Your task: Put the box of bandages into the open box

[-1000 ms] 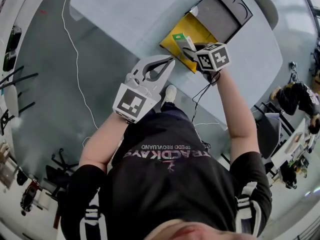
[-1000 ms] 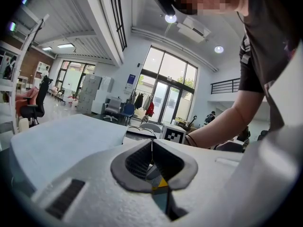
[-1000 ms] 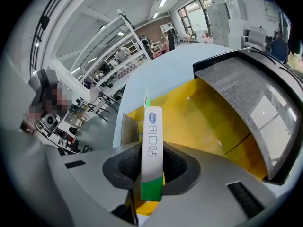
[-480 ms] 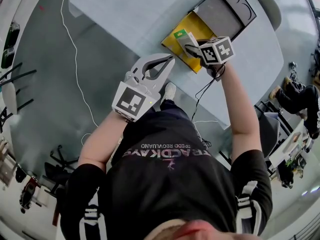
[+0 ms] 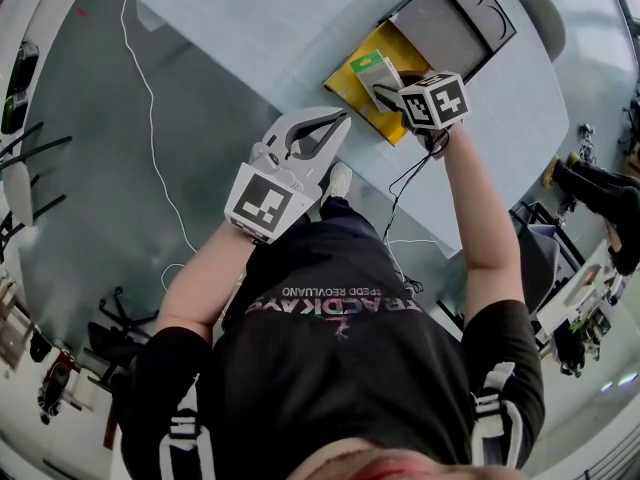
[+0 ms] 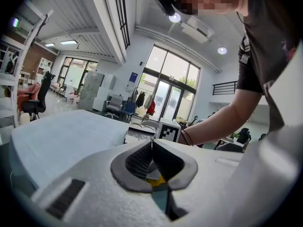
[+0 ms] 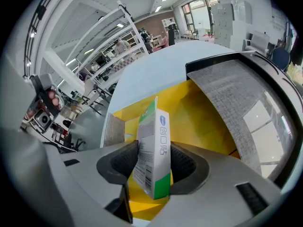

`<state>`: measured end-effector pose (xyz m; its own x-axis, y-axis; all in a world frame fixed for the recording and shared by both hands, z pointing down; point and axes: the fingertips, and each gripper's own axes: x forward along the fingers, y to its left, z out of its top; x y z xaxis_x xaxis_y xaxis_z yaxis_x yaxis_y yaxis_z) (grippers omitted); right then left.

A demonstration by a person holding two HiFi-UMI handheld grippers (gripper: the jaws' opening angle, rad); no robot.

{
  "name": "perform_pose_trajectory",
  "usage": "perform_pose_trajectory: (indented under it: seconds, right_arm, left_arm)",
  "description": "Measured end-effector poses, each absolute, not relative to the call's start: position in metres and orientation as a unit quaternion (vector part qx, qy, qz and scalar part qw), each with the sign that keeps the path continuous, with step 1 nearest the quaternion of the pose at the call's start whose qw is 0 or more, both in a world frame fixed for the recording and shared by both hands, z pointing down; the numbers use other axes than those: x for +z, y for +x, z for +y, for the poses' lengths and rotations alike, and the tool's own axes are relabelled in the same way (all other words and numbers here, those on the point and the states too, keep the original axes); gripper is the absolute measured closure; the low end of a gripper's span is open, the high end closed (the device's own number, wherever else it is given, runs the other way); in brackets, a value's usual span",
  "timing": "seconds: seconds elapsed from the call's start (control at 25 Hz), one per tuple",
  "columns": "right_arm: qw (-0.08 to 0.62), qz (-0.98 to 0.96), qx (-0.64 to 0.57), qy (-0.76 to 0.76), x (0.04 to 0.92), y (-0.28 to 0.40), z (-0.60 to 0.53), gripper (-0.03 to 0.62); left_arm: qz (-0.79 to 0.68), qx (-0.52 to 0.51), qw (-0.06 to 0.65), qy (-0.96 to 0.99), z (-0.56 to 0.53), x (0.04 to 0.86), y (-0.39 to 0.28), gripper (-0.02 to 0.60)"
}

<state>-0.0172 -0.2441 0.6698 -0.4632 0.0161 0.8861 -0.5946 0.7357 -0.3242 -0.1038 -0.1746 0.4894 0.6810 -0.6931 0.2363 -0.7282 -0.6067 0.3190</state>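
Standing on end, the one box of bandages (image 7: 158, 126), a slim white-and-green cardboard carton, sits inside the walls of the single open box (image 7: 208, 117), which is glossy yellow within and has a grey, woven-looking lid (image 7: 236, 98). Of the two grippers, the right gripper (image 7: 155, 151) has just been opening its jaws, and its ribbed dark pads lie against the carton's flanks. The left gripper (image 6: 151, 145), smooth white plastic, hovers by the pale table (image 5: 260, 28) with its jaws closed together and nothing held.
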Motion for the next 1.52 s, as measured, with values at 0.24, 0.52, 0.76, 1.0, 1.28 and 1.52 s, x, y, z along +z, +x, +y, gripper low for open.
perform_pose_trajectory:
  seconds: [0.24, 0.52, 0.76, 1.0, 1.28, 1.52]
  right_arm:
    - [0.503, -0.796, 0.253, 0.221, 0.668, -0.010, -0.252, 0.373]
    - [0.504, -0.800, 0.188, 0.265, 0.662, -0.001, -0.258, 0.370]
    - [0.417, -0.831, 0.173, 0.325, 0.616, 0.005, -0.265, 0.556]
    - [0.250, -0.885, 0.131, 0.371, 0.515, 0.010, -0.263, 0.583]
    - [0.119, -0.904, 0.109, 0.396, 0.407, 0.034, -0.222, 0.583]
    - [0.061, -0.911, 0.090, 0.398, 0.349, 0.056, -0.180, 0.583]
  left_arm:
    - [-0.398, 0.043, 0.196, 0.895, -0.170, 0.488, -0.101, 0.563]
    - [-0.392, 0.049, 0.173, 0.902, -0.161, 0.482, -0.095, 0.563]
    - [-0.397, 0.047, 0.166, 0.901, -0.149, 0.469, -0.086, 0.563]
    - [-0.407, 0.048, 0.140, 0.901, -0.144, 0.446, -0.076, 0.563]
    - [-0.444, 0.031, 0.123, 0.887, -0.135, 0.398, -0.069, 0.563]
    - [-0.461, 0.017, 0.099, 0.882, -0.126, 0.360, -0.059, 0.563]
